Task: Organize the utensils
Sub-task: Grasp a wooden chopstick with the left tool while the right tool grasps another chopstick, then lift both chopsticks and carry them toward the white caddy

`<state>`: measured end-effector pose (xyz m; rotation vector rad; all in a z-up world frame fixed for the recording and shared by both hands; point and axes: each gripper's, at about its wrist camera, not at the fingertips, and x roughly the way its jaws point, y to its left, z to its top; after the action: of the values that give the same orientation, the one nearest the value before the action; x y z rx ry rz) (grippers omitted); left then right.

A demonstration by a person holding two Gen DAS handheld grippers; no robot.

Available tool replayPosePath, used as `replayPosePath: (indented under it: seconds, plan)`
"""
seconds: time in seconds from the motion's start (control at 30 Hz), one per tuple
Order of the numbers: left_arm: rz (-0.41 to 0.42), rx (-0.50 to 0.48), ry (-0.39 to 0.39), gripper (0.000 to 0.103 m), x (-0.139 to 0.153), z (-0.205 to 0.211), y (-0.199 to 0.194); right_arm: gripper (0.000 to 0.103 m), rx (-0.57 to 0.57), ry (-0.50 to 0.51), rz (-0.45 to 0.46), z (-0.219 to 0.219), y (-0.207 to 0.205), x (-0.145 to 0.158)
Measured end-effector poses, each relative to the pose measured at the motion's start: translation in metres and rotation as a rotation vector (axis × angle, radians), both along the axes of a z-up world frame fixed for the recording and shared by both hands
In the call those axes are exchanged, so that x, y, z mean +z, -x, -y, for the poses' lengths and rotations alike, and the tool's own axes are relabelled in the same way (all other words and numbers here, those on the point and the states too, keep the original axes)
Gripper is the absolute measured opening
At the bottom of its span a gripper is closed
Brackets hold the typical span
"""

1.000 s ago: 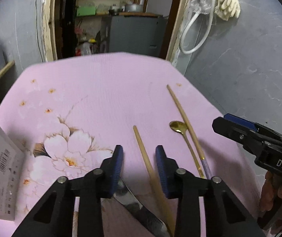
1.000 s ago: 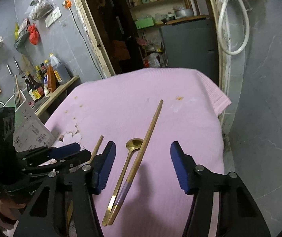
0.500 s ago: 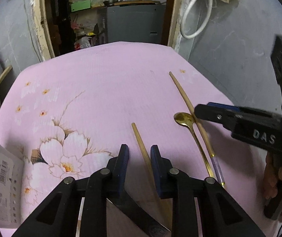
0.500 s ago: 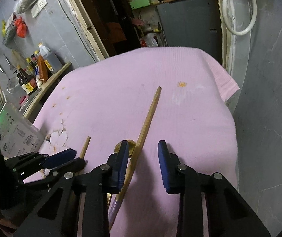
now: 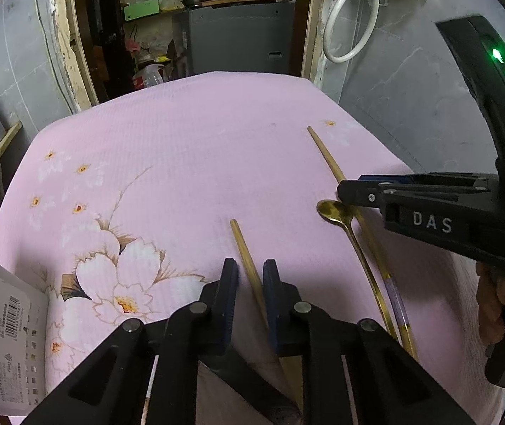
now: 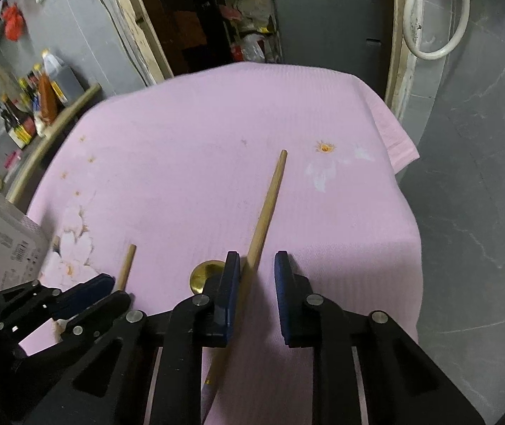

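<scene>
Two wooden chopsticks and a gold spoon (image 5: 330,210) lie on a pink flowered cloth (image 5: 181,148). The nearer chopstick (image 5: 242,241) runs between the pads of my left gripper (image 5: 250,264), whose jaws are closing with thin gaps still showing. In the right wrist view my right gripper (image 6: 256,255) straddles the longer chopstick (image 6: 270,198). That stick leans on the left pad and stands clear of the right pad as these jaws close. The spoon's bowl (image 6: 204,276) peeks out left of that pad. Each gripper shows in the other's view, the right gripper (image 5: 350,186) and the left gripper (image 6: 119,287).
A white printed package (image 5: 4,326) stands at the cloth's left edge. The cloth drops off on the right to a grey stone floor (image 6: 482,212). Bottles (image 6: 43,92) sit on a ledge at the far left. A person's hand (image 5: 500,301) holds the right gripper.
Both grippers' jaws have narrowed a good deal. The right gripper has moved in and down over the long chopstick beside the spoon. The left gripper has stayed over its chopstick.
</scene>
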<state>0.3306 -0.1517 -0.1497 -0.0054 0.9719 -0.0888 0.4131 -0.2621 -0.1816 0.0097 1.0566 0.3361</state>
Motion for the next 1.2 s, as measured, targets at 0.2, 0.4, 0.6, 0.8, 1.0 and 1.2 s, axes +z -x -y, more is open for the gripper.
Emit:
replayPosePath:
  seconds: [0.2,0.4,0.6,0.8,1.0,1.2]
  plan:
    - [-0.109,-0.038,-0.013,0.014,0.005,0.0,-0.018,0.017,0.007,0.093,-0.108,-0.013,-0.016,0.007]
    - [-0.147,-0.028,0.043,0.009,0.007,-0.01,-0.024,0.009,-0.046,0.031,-0.157,-0.001,-0.022,0.007]
    - [-0.183,0.007,0.215,0.006,0.005,-0.032,-0.027,0.006,-0.116,-0.147,-0.219,0.021,-0.014,0.003]
    - [-0.177,0.014,0.286,0.006,0.008,-0.041,-0.011,0.006,-0.13,-0.248,-0.18,0.026,0.022,0.009]
    - [-0.096,-0.012,0.302,0.006,0.027,-0.044,0.012,0.006,-0.111,-0.316,-0.08,0.029,0.056,0.025]
    - [0.033,-0.053,0.302,0.006,0.057,-0.052,0.036,0.006,-0.092,-0.358,0.058,0.03,0.073,0.049]
